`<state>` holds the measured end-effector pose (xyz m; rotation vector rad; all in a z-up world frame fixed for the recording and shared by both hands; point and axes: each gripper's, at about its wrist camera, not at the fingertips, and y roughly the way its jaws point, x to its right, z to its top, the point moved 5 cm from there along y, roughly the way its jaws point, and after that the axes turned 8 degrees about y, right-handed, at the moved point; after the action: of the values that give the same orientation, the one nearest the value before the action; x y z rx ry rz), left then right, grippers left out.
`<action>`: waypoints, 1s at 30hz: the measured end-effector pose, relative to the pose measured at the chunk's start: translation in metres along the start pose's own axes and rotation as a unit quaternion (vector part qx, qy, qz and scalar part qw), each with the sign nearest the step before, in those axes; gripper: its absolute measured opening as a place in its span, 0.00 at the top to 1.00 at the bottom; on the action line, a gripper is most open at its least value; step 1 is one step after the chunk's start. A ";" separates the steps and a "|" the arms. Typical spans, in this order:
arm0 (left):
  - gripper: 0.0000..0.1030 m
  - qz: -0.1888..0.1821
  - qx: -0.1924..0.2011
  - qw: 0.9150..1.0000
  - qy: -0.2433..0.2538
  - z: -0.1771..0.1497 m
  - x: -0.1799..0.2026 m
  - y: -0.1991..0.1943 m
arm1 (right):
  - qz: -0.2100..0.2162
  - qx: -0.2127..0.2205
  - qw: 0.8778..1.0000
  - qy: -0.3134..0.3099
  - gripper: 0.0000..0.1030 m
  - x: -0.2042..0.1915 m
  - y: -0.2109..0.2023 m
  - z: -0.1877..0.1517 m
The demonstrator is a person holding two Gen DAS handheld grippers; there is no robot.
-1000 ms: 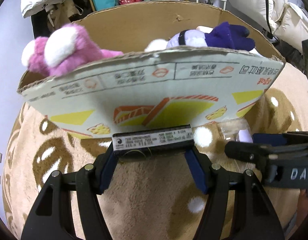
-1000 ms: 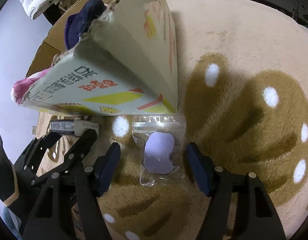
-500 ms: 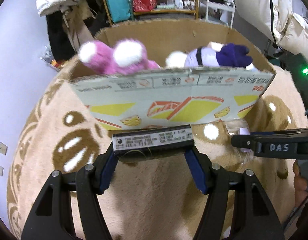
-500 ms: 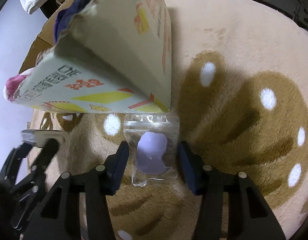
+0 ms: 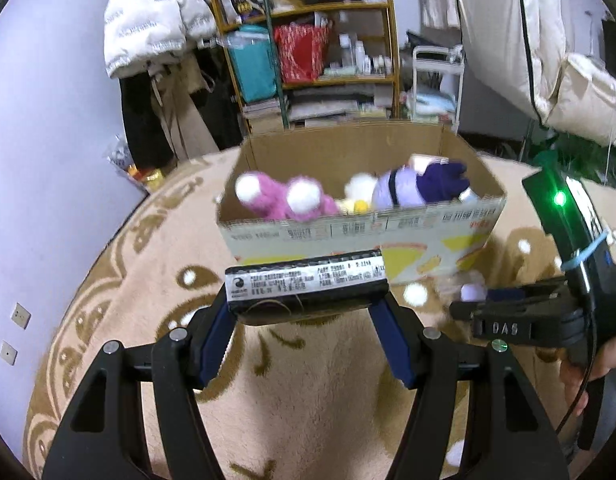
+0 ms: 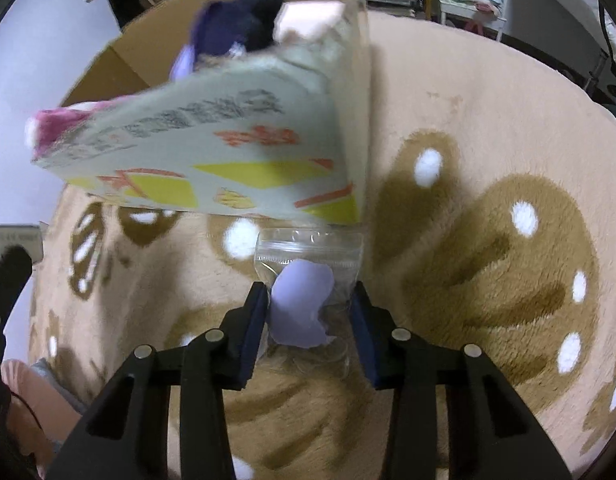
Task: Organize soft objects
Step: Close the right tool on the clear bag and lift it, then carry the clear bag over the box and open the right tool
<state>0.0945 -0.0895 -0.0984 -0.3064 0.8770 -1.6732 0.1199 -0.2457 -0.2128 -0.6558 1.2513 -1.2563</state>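
A cardboard box (image 5: 448,236) on the beige rug holds a pink plush (image 5: 284,200) and a purple plush (image 5: 420,184). My left gripper (image 5: 306,316) is shut on a dark labelled packet (image 5: 304,284), held above the rug in front of the box. My right gripper (image 6: 306,312) has its jaws closed against a clear zip bag holding a lilac soft item (image 6: 304,300) beside the box corner (image 6: 348,200). The right gripper also shows in the left wrist view (image 5: 492,304).
The beige rug (image 6: 488,240) with brown patterns and white dots spreads all around. Behind the box stand a cluttered shelf (image 5: 320,60), hanging white jackets (image 5: 156,20) and a white rack (image 5: 436,76). A purple wall (image 5: 48,120) is on the left.
My left gripper has risen and pulled back from the box with the packet. My right gripper has moved in and closed its jaws onto the clear bag.
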 end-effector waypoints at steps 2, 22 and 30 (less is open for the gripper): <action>0.37 0.003 0.018 1.000 -0.003 0.005 -0.002 -0.011 | 0.004 0.014 1.000 -0.009 0.58 -0.007 -0.009 -0.005; 0.37 0.041 0.135 0.990 -0.025 0.038 -0.035 -0.074 | 0.060 0.244 0.966 -0.057 0.64 -0.054 -0.134 -0.003; 0.37 0.051 0.150 0.987 -0.022 0.065 -0.043 -0.057 | 0.067 0.262 0.961 -0.052 0.66 -0.053 -0.139 0.013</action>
<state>0.1065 -0.0717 -0.0044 -0.0916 0.5870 -1.6685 0.0949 -0.2356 -0.0659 -0.2442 0.8079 -1.3467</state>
